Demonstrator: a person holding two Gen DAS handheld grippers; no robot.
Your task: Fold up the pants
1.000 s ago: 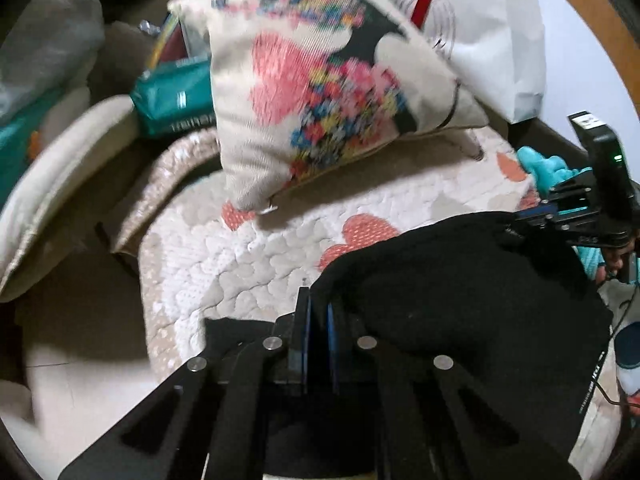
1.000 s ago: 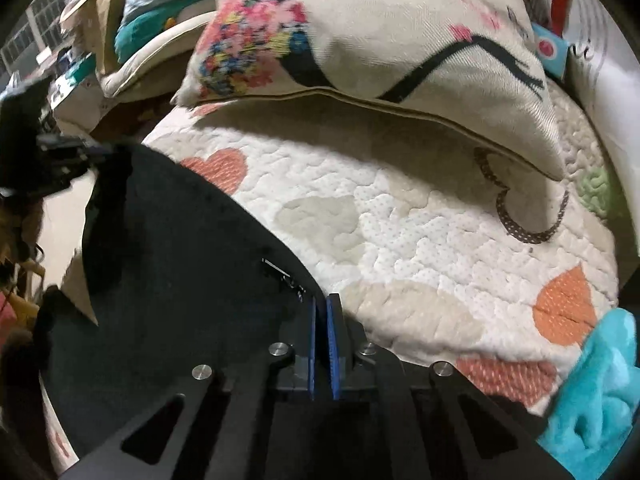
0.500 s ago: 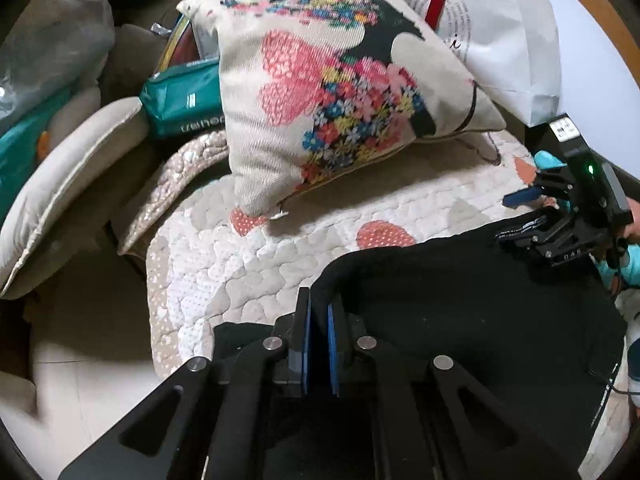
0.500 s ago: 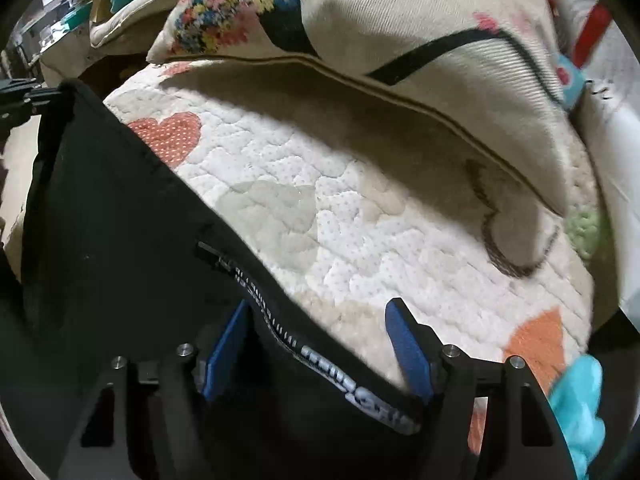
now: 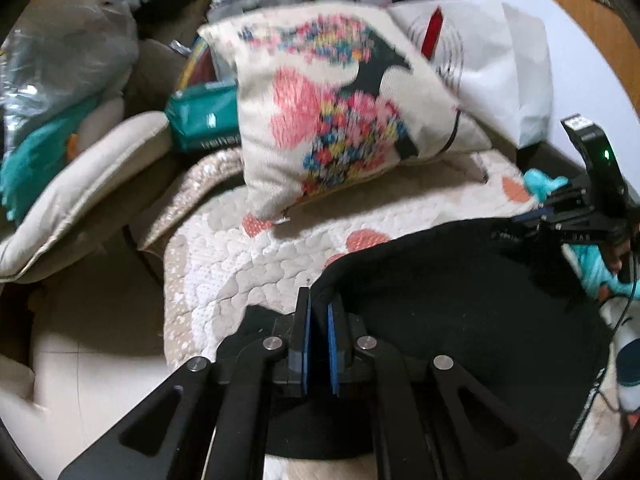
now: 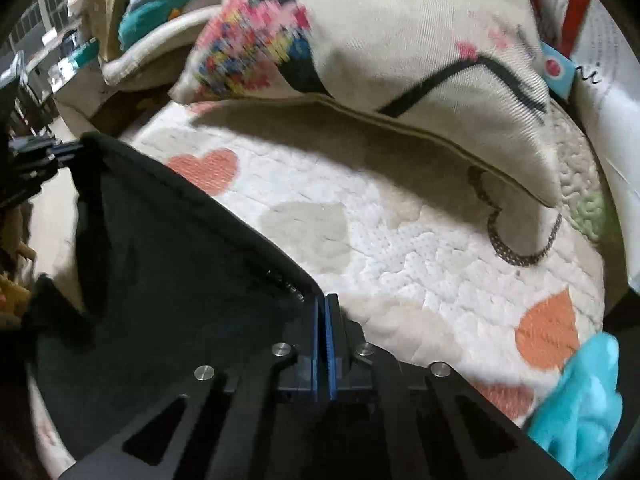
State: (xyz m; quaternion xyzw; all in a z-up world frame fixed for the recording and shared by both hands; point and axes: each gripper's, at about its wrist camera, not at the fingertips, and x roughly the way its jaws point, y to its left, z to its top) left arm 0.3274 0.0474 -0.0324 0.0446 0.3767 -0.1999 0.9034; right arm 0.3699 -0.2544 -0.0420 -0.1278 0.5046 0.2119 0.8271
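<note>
Black pants (image 5: 460, 300) hang stretched between my two grippers above a quilted pad with hearts (image 5: 256, 264). My left gripper (image 5: 318, 304) is shut on one corner of the pants' upper edge. My right gripper (image 6: 323, 304) is shut on the other corner; the cloth (image 6: 168, 264) runs from it to the left. The right gripper also shows at the right of the left wrist view (image 5: 560, 220), and the left gripper at the left edge of the right wrist view (image 6: 36, 152). The lower part of the pants is hidden under my fingers.
A flowered cushion (image 5: 340, 120) leans at the back of the pad (image 6: 400, 248). A white paper bag (image 5: 500, 68) stands behind it. A teal plush thing (image 6: 580, 400) lies at the pad's right end. Cushions and bags (image 5: 72, 168) pile up to the left, beside bare floor (image 5: 88, 332).
The right gripper, open half a second ago, has shut on the pants' edge again. Both grippers have drawn back a little, and the cloth hangs taut between them.
</note>
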